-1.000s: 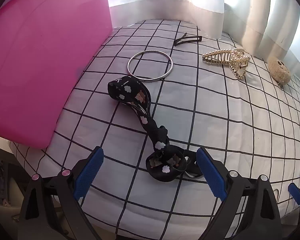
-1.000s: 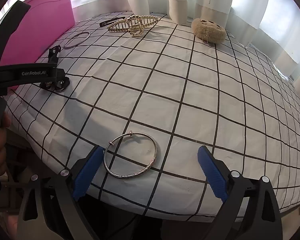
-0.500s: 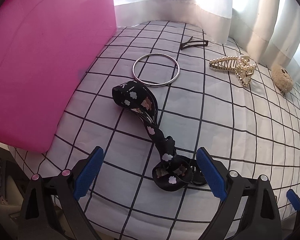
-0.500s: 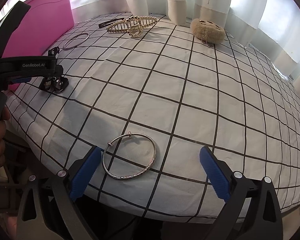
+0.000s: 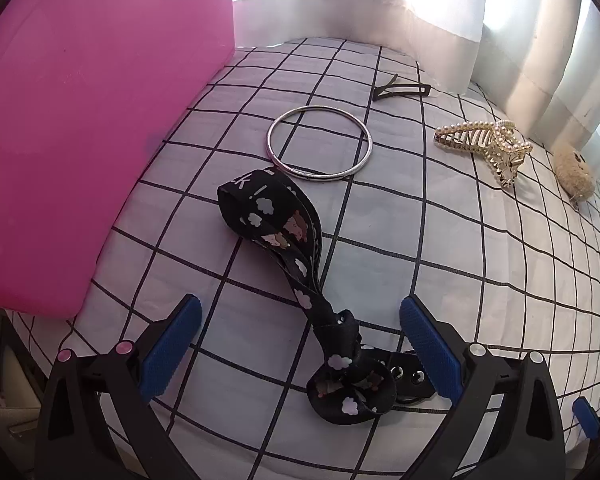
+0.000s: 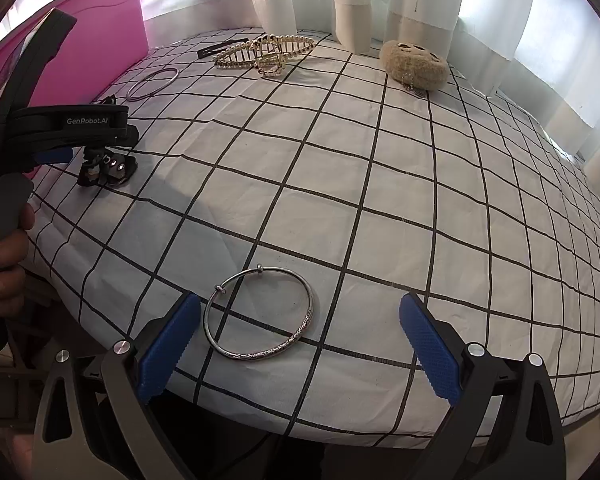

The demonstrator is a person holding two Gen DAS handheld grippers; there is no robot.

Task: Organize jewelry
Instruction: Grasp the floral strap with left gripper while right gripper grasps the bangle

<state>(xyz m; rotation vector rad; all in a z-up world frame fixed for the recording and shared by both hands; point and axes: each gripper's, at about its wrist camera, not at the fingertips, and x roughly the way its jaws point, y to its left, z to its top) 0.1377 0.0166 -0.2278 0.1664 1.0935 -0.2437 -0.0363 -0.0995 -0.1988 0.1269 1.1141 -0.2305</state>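
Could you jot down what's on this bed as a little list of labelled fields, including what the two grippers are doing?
surface: checked sheet
container: pink bin, far left
left gripper: jaws opening, astride black patterned strap, not pressing it
right gripper: open, hovering by engraved silver bangle
other items: plain ring bangle, pearl claw clip, dark hair pin, fuzzy tan piece

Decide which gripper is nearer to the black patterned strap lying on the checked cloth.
Left. The left gripper has its jaws opening around the strap's knotted end, pads clear of it. The right gripper hangs over the engraved silver bangle, well away from the strap.
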